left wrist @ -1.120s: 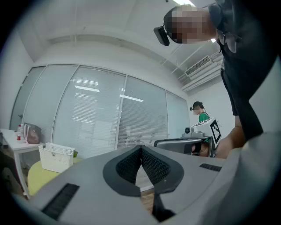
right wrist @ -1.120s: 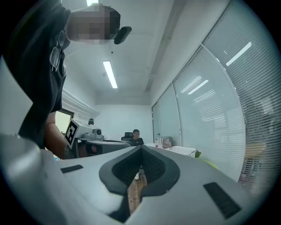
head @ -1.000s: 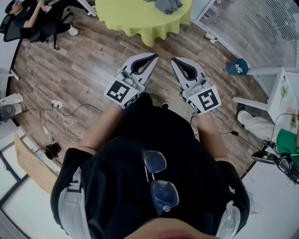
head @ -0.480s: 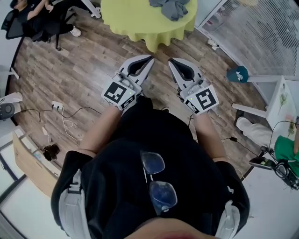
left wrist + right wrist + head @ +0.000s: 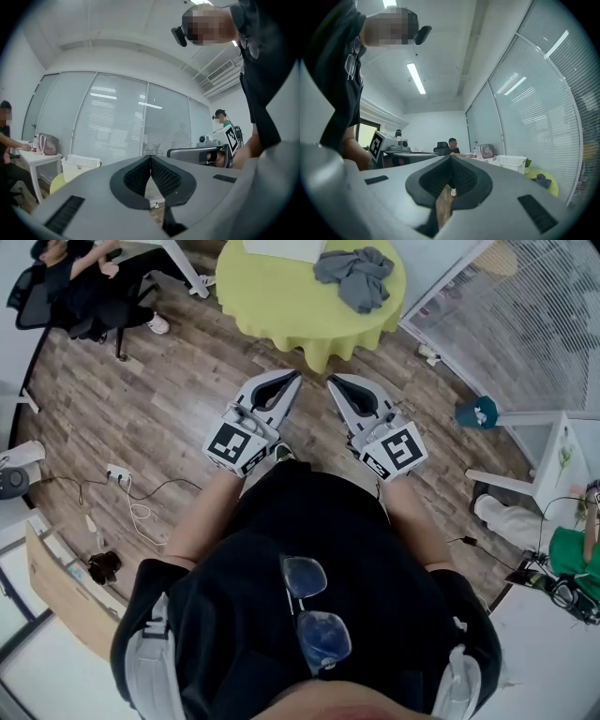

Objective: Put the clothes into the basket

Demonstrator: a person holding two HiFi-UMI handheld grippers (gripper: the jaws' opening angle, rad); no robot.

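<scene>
We see the grey clothes lying crumpled in a loose heap on the round yellow-green table, toward its right side in the head view. The white basket stands upright on the same table (its walls are a lattice of small holes), near the clothes but apart from them.
</scene>
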